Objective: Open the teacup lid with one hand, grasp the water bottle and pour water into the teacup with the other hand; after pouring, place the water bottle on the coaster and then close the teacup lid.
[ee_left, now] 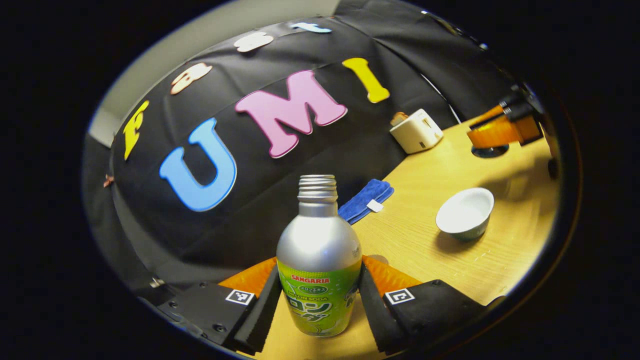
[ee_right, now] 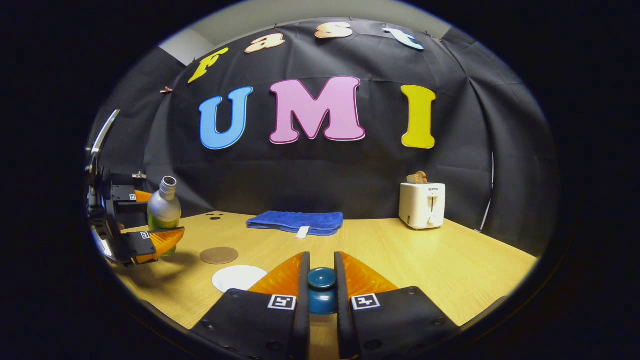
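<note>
With the left tool (ee_left: 319, 295) pinching the uncapped water bottle (ee_left: 319, 260) on the desk (ee_left: 450, 260) and the right tool (ee_right: 321, 280) clamped on the lid's knob (ee_right: 321, 287), lift upright, then tilt slowly over the open teacup (ee_left: 465, 212).

wood table (ee_right: 450, 270), towel (ee_right: 295, 221) (blue), toaster (ee_right: 421, 205), coaster (ee_right: 219, 255)

Silver-green bottle (ee_left: 318, 265) (blue towel (ee_right: 296, 221))

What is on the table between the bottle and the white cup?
In the left gripper view, only bare wooden table lies between the bottle and the white cup. The blue cloth sits farther back, off that line.
</note>
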Demonstrator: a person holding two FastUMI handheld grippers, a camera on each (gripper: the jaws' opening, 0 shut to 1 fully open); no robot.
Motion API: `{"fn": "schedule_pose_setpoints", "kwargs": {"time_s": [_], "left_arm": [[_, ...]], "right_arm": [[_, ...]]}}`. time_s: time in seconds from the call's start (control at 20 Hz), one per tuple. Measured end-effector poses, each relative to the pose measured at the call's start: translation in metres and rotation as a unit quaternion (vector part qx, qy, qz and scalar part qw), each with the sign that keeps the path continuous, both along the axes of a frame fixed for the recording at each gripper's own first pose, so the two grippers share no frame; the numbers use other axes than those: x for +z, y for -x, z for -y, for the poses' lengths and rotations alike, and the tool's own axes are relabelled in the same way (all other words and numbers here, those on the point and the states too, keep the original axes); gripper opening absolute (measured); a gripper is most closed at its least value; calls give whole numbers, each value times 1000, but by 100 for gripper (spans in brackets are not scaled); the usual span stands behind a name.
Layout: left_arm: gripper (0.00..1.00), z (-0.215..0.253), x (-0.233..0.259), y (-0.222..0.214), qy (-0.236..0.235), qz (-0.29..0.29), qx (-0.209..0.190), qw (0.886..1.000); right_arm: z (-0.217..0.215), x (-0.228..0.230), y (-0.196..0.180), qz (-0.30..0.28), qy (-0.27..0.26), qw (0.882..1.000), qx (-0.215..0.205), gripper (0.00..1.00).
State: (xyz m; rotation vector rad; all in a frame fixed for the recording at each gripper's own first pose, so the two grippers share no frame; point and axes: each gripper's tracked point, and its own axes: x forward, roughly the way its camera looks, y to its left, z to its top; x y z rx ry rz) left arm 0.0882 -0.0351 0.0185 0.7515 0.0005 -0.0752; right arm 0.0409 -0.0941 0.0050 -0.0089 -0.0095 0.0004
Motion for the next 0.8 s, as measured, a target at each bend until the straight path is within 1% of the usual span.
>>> {"fn": "schedule_pose_setpoints", "kwargs": {"time_s": [0.15,0.2,0.3,0.35,0.45,0.65,0.8], "left_arm": [[80,10,2,-4,-80,-7,-18,997],[80,15,4,-6,-115,-8,-27,993],[80,28,2,-7,-183,-5,-45,982],[80,32,0,-9,-208,-7,-55,977],[80,40,-7,-11,-243,-14,-70,967],[80,52,-19,-19,-300,-29,-89,949],[80,57,-22,-24,-345,-37,-101,933]], "right_arm": [[10,0,-1,0,0,1000,-5,25],[13,0,-2,0,0,1000,-7,25],[17,1,-3,1,0,1000,-12,25],[18,1,-3,1,0,1000,-12,25],[18,1,-3,0,0,1000,-11,25],[16,1,-2,1,0,1000,-8,25],[16,1,-3,1,0,1000,-8,25]]}}
